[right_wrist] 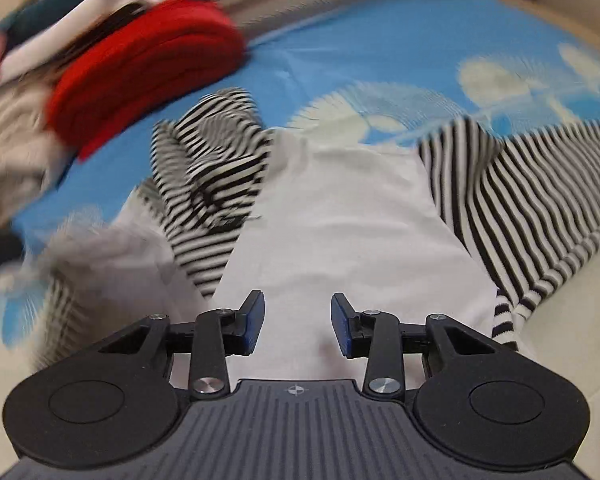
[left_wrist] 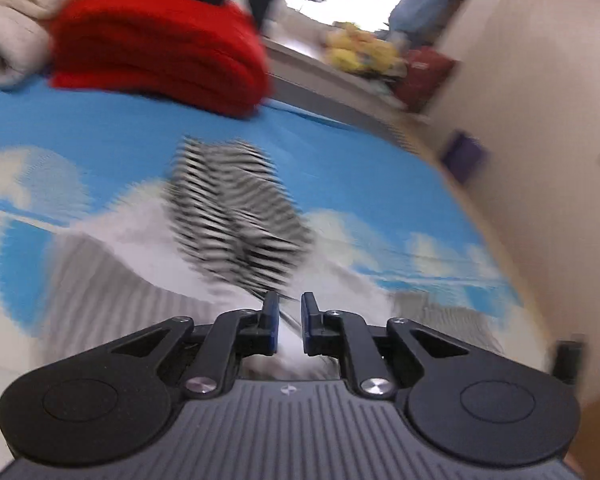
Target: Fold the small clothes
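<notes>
Left gripper (left_wrist: 289, 316) first: fingers nearly pressed together, narrow gap, pale cloth showing between them, so it looks pinched on the striped shirt (left_wrist: 236, 216), though blur makes the contact hard to confirm. Shirt runs from the fingertips toward 12 o'clock, bunched striped sleeve rising up the middle, over the blue bedsheet (left_wrist: 320, 152). Red folded stack (left_wrist: 156, 52) at 11 o'clock, well apart. Right wrist view: right gripper (right_wrist: 298, 322) spread wide, holding nothing, hovering over the white panel (right_wrist: 340, 216) of the same shirt. Striped sleeve (right_wrist: 540, 200) lies out at 2 o'clock, long axis running 12 to 5; crumpled sleeve (right_wrist: 212, 168) at 11 o'clock. Judgement: right gripper is nearer the flat sleeve, so it would reach 2 o'clock to fold inward.
</notes>
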Tool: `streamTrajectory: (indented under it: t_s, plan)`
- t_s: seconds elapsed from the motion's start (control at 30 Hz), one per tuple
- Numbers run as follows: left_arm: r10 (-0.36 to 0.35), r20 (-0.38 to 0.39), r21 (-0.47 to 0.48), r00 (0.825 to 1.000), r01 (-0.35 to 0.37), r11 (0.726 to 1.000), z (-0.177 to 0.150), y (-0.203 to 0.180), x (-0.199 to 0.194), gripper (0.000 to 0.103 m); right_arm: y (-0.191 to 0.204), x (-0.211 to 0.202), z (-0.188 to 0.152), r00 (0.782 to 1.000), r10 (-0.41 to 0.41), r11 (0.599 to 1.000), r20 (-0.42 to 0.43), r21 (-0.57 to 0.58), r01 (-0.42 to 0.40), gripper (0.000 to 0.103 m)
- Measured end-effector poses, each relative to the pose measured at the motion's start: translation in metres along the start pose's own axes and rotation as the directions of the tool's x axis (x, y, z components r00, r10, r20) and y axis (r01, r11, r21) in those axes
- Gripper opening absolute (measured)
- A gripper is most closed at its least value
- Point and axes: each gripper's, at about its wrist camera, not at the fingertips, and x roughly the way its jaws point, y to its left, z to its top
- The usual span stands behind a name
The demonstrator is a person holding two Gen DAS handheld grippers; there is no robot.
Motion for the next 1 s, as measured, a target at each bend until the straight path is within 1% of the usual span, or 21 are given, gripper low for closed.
streamTrajectory:
  t_s: [0.07, 0.1, 0.17, 0.2, 0.23, 0.3, 0.33, 0.4, 0.47, 0.53, 0.57, 0.67, 0.73, 0.77, 0.8, 0.83, 0.87, 0.9, 0.93, 0.97, 1.0]
  plan:
    - [0.077, -0.011, -0.074, 0.997, -0.078, 0.994, 0.008, 0.02, 0.004, 0.012, -0.006, -0.002, 0.011, 1.0, -0.013, 1.0, 0.013, 0.002, 0.013, 0.04]
    - [0.129, -0.02, -0.1, 0.991, -0.13, 0.986, 0.011, 0.029, 0.007, 0.012, -0.007, -0.002, 0.014, 1.0, -0.009, 1.0, 0.015, 0.004, 0.009, 0.04]
    - [0.23, -0.043, -0.12, 0.972, -0.234, 0.965, 0.017, 0.046, 0.013, 0.012, -0.01, 0.001, 0.02, 1.0, 0.016, 1.0, -0.003, 0.011, -0.016, 0.04]
    - [0.267, -0.054, -0.121, 0.962, -0.271, 0.955, 0.017, 0.054, 0.016, 0.012, -0.01, 0.006, 0.021, 0.999, 0.028, 1.0, -0.023, 0.012, -0.027, 0.04]
    - [0.287, -0.065, -0.121, 0.956, -0.293, 0.948, 0.018, 0.064, 0.016, 0.012, -0.008, 0.011, 0.022, 0.998, 0.035, 0.999, -0.045, 0.008, -0.035, 0.04]
    - [0.296, -0.092, -0.12, 0.951, -0.305, 0.945, 0.019, 0.068, 0.023, 0.012, -0.001, 0.025, 0.02, 0.993, 0.049, 0.999, -0.109, -0.017, -0.052, 0.042]
    - [0.287, -0.097, -0.123, 0.953, -0.298, 0.947, 0.018, 0.071, 0.021, 0.012, 0.005, 0.033, 0.019, 0.99, 0.059, 0.998, -0.132, -0.026, -0.063, 0.045]
    - [0.276, -0.095, -0.125, 0.956, -0.286, 0.95, 0.018, 0.072, 0.02, 0.013, 0.021, 0.045, 0.013, 0.982, 0.081, 0.995, -0.169, -0.05, -0.091, 0.046]
    - [0.274, -0.095, -0.125, 0.957, -0.284, 0.951, 0.02, 0.076, 0.019, 0.013, 0.039, 0.054, 0.005, 0.979, 0.081, 0.99, -0.188, -0.098, -0.101, 0.048]
    - [0.271, -0.096, -0.135, 0.958, -0.283, 0.95, 0.018, 0.078, 0.014, 0.013, 0.059, 0.062, -0.004, 0.976, 0.077, 0.977, -0.202, -0.182, -0.115, 0.055]
    - [0.271, -0.101, -0.138, 0.957, -0.283, 0.949, 0.018, 0.079, 0.012, 0.013, 0.069, 0.067, -0.009, 0.976, 0.065, 0.966, -0.209, -0.231, -0.114, 0.057]
    - [0.279, -0.101, -0.157, 0.955, -0.292, 0.943, 0.02, 0.087, 0.006, 0.013, 0.094, 0.081, -0.028, 0.98, -0.021, 0.913, -0.2, -0.404, -0.063, 0.057]
    - [0.29, -0.092, -0.169, 0.953, -0.302, 0.938, 0.025, 0.097, 0.001, 0.013, 0.102, 0.089, -0.04, 0.982, -0.078, 0.861, -0.171, -0.508, -0.02, 0.056]
    - [0.302, -0.087, -0.177, 0.949, -0.313, 0.933, 0.027, 0.102, -0.001, 0.013, 0.103, 0.089, -0.043, 0.985, -0.094, 0.841, -0.147, -0.541, -0.001, 0.049]
    - [0.314, -0.083, -0.184, 0.946, -0.325, 0.928, 0.029, 0.108, -0.004, 0.013, 0.102, 0.087, -0.042, 0.987, -0.103, 0.838, -0.124, -0.545, 0.019, 0.027]
    - [0.327, -0.085, -0.189, 0.941, -0.338, 0.922, 0.03, 0.114, -0.006, 0.013, 0.097, 0.081, -0.036, 0.989, -0.095, 0.858, -0.113, -0.514, 0.024, 0.019]
    - [0.337, -0.089, -0.195, 0.937, -0.348, 0.917, 0.031, 0.119, -0.007, 0.013, 0.09, 0.071, -0.027, 0.993, -0.068, 0.891, -0.097, -0.453, 0.016, 0.011]
    - [0.343, -0.094, -0.202, 0.935, -0.355, 0.913, 0.031, 0.124, -0.007, 0.013, 0.082, 0.057, -0.016, 0.998, -0.032, 0.926, -0.057, -0.379, 0.008, 0.009]
    - [0.346, -0.099, -0.207, 0.933, -0.359, 0.91, 0.031, 0.126, -0.008, 0.013, 0.074, 0.041, -0.005, 1.0, 0.002, 0.947, 0.0, -0.32, -0.002, 0.008]
    - [0.346, -0.103, -0.206, 0.932, -0.361, 0.91, 0.03, 0.128, -0.008, 0.013, 0.067, 0.024, 0.004, 0.997, 0.024, 0.958, 0.07, -0.287, -0.003, 0.007]
    - [0.347, -0.107, -0.2, 0.932, -0.362, 0.91, 0.029, 0.128, -0.008, 0.013, 0.058, 0.007, 0.011, 0.988, 0.036, 0.962, 0.147, -0.271, 0.005, 0.007]
